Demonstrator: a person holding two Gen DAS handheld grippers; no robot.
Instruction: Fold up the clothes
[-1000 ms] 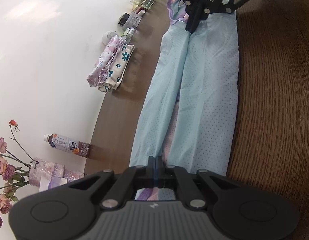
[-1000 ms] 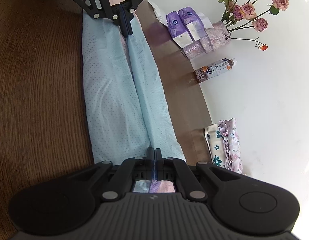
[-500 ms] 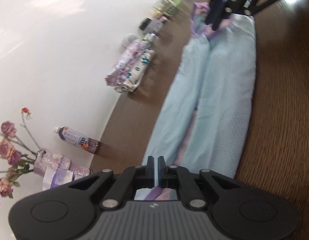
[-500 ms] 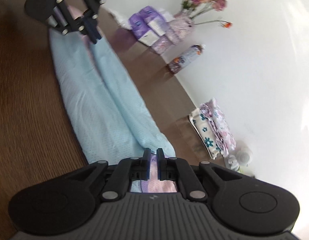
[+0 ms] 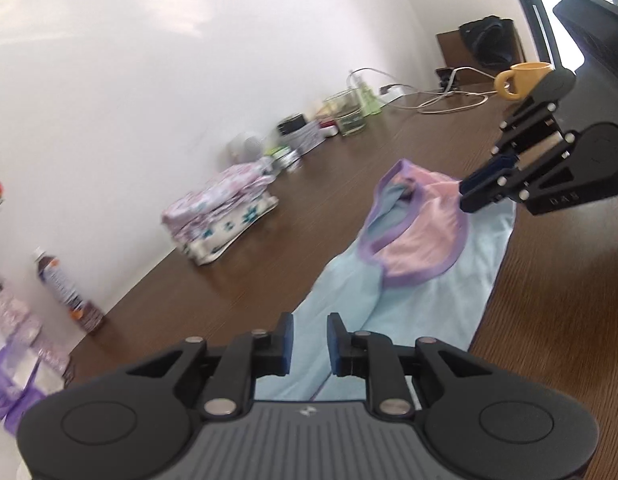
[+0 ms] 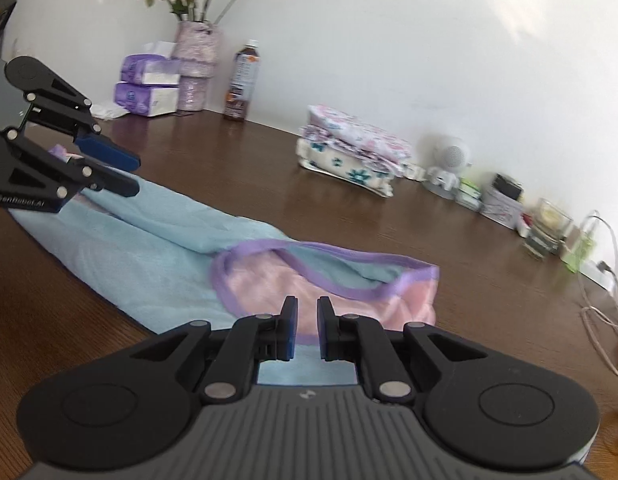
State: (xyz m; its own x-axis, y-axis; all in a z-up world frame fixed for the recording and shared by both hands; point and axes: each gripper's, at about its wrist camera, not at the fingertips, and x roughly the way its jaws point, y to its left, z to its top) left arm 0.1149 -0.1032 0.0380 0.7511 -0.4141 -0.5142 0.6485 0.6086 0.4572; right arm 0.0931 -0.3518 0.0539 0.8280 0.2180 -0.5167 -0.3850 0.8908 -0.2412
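A light blue garment (image 5: 429, 304) with a pink inside and purple trim lies in a long strip on the brown table (image 5: 329, 184). In the right wrist view the garment (image 6: 149, 248) runs from the near pink opening away to the left. My left gripper (image 5: 308, 334) hovers open over the blue end, with nothing between its fingers. My right gripper (image 6: 307, 320) is open just above the pink end. Each gripper shows in the other's view: the right gripper (image 5: 469, 196) by the pink edge, the left gripper (image 6: 129, 176) over the far blue end.
Along the wall stand a folded floral stack (image 6: 353, 148), a drink bottle (image 6: 243, 80), a vase of roses (image 6: 197, 40), tissue packs (image 6: 149, 88) and small jars (image 5: 349, 116). A yellow mug (image 5: 521, 80) and cables (image 5: 449, 100) lie at the table's far end.
Both grippers were shut on the garment's ends and have opened and let go. Both cameras have tilted up from looking down the cloth to looking across the table.
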